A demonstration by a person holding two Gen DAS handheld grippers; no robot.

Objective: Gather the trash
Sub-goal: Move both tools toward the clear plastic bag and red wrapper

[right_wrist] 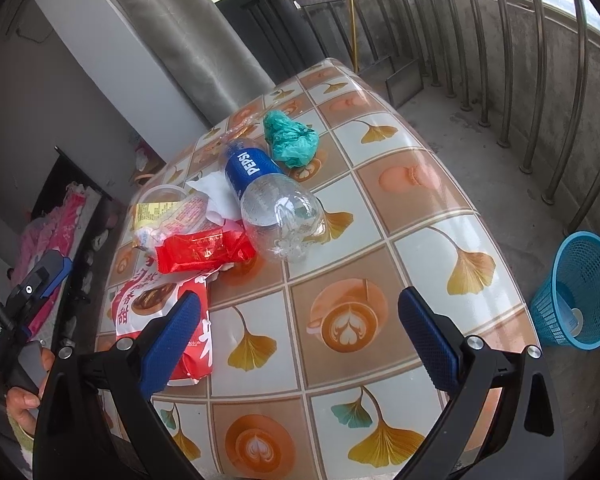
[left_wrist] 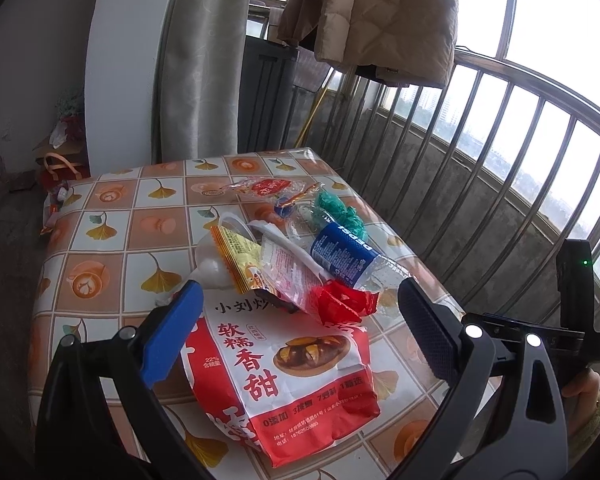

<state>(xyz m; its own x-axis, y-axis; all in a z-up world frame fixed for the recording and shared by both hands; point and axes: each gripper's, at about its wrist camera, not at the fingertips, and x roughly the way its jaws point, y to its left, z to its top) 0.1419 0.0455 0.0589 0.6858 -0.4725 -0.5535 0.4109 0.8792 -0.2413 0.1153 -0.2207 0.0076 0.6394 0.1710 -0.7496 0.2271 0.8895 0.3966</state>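
both jaws are held wide open, nothing gripped. the left gripper (left_wrist: 300, 328) is positioned over the red snack bag (left_wrist: 288, 376); the pepsi bottle (right_wrist: 268, 200) lies ahead of the right gripper (right_wrist: 300, 332), the blue basket (right_wrist: 580, 292) to its right.

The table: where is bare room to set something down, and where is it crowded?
Free: the table between the Pepsi bottle and the railing-side edge, and the near part between the open right gripper and that bottle. Crowded: the left side, where the red bag, red wrapper and other packets overlap; the green bag lies beyond the bottle.
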